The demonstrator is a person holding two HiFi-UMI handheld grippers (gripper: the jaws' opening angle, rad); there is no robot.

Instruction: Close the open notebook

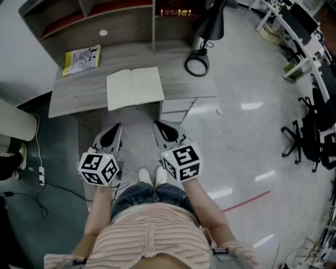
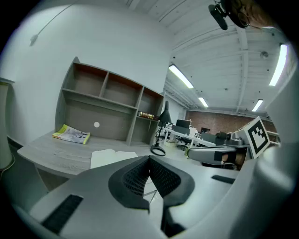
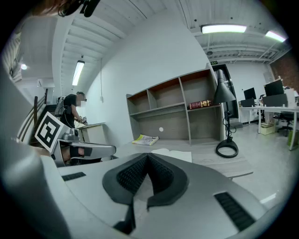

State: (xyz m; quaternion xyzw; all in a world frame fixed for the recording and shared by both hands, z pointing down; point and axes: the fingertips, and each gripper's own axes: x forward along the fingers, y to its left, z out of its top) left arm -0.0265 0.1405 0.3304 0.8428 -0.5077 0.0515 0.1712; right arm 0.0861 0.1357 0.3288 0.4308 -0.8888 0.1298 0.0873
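The open notebook (image 1: 135, 88) lies flat with blank pale pages on the grey desk (image 1: 79, 97), near its front edge. The left gripper view shows the notebook (image 2: 110, 156) beyond the jaws, and so does the right gripper view (image 3: 176, 154). My left gripper (image 1: 113, 131) and right gripper (image 1: 160, 127) hang side by side in front of the desk, short of its edge and below the notebook in the head view. Both are shut with nothing between the jaws, and neither touches the notebook.
A yellow booklet (image 1: 82, 59) lies at the desk's back left. A black lamp (image 1: 198, 64) stands at the right end. Shelves (image 1: 105, 16) rise behind the desk, and a drawer unit (image 1: 177, 109) sits under it. Office chairs (image 1: 310, 137) stand to the right. A person (image 3: 72, 109) stands far off.
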